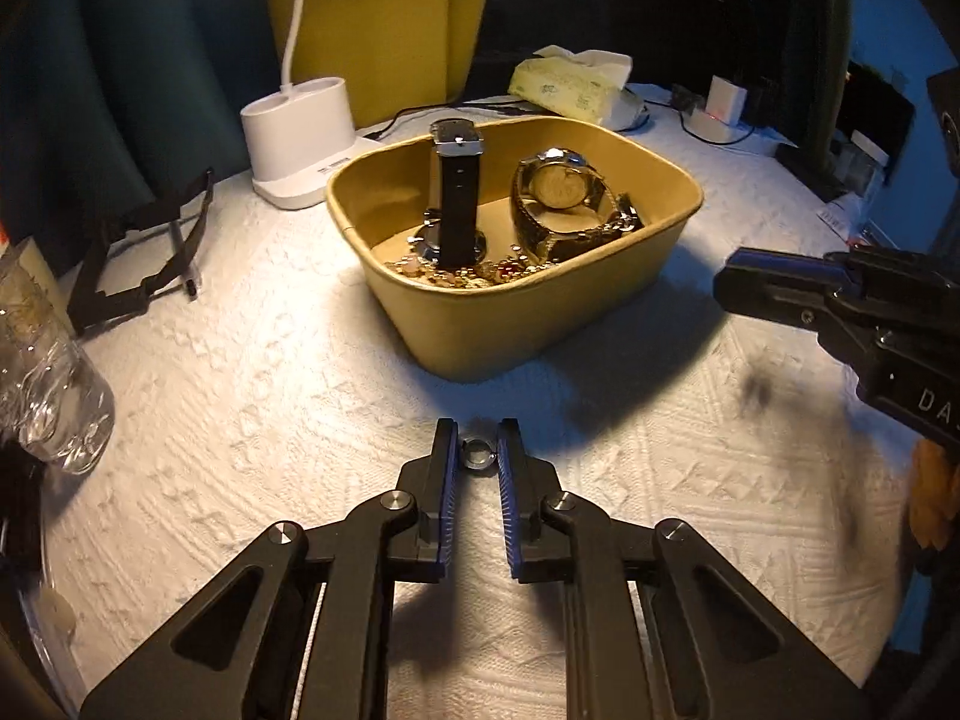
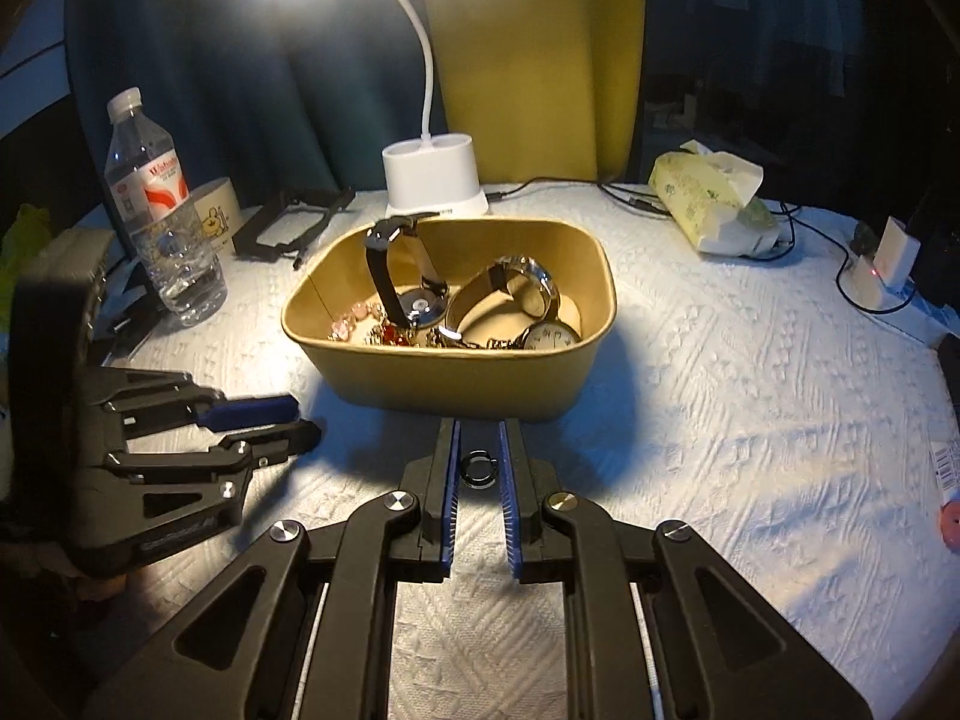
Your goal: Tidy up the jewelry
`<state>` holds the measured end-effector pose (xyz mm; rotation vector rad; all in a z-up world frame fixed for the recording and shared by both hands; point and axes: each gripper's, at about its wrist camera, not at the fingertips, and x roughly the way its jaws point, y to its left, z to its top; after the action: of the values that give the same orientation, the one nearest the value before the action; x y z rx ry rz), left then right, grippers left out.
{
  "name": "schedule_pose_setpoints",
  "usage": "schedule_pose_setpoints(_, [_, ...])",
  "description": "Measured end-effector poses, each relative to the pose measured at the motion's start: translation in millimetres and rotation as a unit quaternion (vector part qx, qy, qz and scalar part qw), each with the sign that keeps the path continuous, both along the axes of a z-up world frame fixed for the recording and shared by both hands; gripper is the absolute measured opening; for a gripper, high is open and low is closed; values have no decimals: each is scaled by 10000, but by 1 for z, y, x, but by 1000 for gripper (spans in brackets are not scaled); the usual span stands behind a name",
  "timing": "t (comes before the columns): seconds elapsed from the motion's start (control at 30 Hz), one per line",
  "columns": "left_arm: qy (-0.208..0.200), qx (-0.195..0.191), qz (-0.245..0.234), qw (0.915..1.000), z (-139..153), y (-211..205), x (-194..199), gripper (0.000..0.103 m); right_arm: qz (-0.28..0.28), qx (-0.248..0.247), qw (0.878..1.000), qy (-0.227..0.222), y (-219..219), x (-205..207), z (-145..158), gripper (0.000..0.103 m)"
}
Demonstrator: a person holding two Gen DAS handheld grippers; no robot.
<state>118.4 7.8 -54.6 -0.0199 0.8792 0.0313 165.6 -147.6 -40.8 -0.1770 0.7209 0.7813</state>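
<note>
A small silver ring [image 1: 478,453] is being gripped between the pads of the left gripper [image 1: 478,450], jaws clamped across its outer edge, just above the white cloth [image 1: 240,390]. A dark ring [image 2: 478,469] is being pinched likewise by the right gripper [image 2: 478,462]. Both are being judged light, rigid and slippery; hold is best taken across the band's width. The tan tray [image 1: 600,318], holding watches [image 1: 564,198], is being seen just ahead.
</note>
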Motion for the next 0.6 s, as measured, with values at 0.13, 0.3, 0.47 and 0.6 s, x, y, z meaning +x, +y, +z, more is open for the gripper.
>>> schedule_pose_setpoints(0.13, [-49, -4, -27, 10000, 2, -1, -2, 14, 34, 53, 10000, -9, -2, -2, 1, 13])
schedule_pose_setpoints(0.3, [-241, -100, -69, 9996, 12, -5, -7, 14, 14, 119, 9999, -23, -6, 0, 5, 13])
schedule_pose_setpoints(0.47, [-563, -205, -133, 9981, 30, -10, -10, 14, 14, 181, 9998, -82, -7, 1, 10, 13])
schedule_pose_setpoints(0.6, [-711, -382, -129, 9967, 39, -10, -8, 14, 24, 233, 9997, -120, -6, 2, 15, 13])
